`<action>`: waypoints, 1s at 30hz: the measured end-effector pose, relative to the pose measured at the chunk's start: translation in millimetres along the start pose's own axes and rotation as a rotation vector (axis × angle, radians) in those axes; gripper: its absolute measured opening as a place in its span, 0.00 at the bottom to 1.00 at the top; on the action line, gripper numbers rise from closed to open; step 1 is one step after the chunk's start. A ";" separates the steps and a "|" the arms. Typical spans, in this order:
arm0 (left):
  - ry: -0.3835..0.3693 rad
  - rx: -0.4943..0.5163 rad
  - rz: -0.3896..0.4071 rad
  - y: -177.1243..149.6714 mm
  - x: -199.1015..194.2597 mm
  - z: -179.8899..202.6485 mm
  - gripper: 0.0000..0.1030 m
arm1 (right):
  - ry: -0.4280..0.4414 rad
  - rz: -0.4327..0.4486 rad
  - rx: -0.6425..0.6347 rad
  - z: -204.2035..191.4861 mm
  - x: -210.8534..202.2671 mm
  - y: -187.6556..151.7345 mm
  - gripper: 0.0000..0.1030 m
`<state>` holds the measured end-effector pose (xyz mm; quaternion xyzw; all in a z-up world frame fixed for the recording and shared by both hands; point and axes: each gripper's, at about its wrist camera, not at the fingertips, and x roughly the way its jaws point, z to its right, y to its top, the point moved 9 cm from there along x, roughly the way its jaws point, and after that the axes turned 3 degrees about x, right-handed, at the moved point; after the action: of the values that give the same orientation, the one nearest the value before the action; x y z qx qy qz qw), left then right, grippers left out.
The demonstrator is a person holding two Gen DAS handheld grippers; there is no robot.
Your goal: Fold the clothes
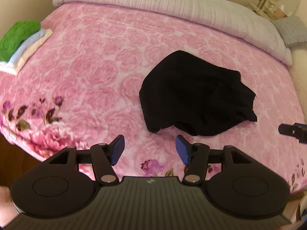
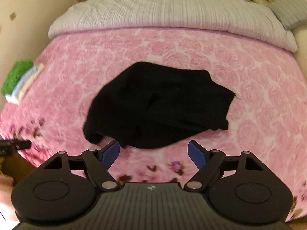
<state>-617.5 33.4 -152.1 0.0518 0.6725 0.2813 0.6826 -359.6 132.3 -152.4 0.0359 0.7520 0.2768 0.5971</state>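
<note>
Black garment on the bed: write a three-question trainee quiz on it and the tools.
1. True or false: the black garment lies crumpled on the pink blanket.
2. The left tool is: A open, B shut on cloth.
3. What colour tops the folded stack at the far left?

Key: 1 true. 2 A; the right tool is open too. 3 green.
</note>
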 end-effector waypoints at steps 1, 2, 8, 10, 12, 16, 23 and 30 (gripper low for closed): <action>0.000 -0.014 -0.007 -5.7 6.1 0.1 0.53 | -0.004 -0.011 -0.022 3.0 7.2 -3.7 0.79; 0.000 -0.028 -0.014 -11.5 12.2 0.3 0.53 | -0.009 -0.027 -0.044 5.3 16.2 -8.5 0.79; -0.006 -0.085 -0.071 -46.2 49.0 -6.9 0.53 | -0.021 -0.103 -0.171 5.4 59.3 -41.0 0.79; -0.020 -0.096 -0.080 -54.4 63.1 -11.7 0.53 | -0.020 -0.124 -0.224 -0.7 76.3 -52.1 0.79; -0.030 -0.095 -0.096 -61.1 81.1 -15.7 0.53 | -0.035 -0.141 -0.276 -5.3 94.9 -60.1 0.79; -0.073 -0.071 -0.121 -64.1 122.9 -17.8 0.53 | -0.089 -0.151 -0.293 -3.1 124.0 -64.3 0.78; -0.120 0.097 -0.091 -44.9 175.0 -9.3 0.59 | -0.181 -0.164 -0.297 2.6 171.6 -68.8 0.79; -0.153 0.359 -0.011 -22.5 194.8 15.3 0.62 | -0.189 -0.198 -0.092 16.7 210.9 -78.6 0.80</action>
<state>-608.1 107.6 -334.0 0.1904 0.6582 0.1482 0.7132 -382.5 153.3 -375.9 -0.0403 0.6789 0.2461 0.6906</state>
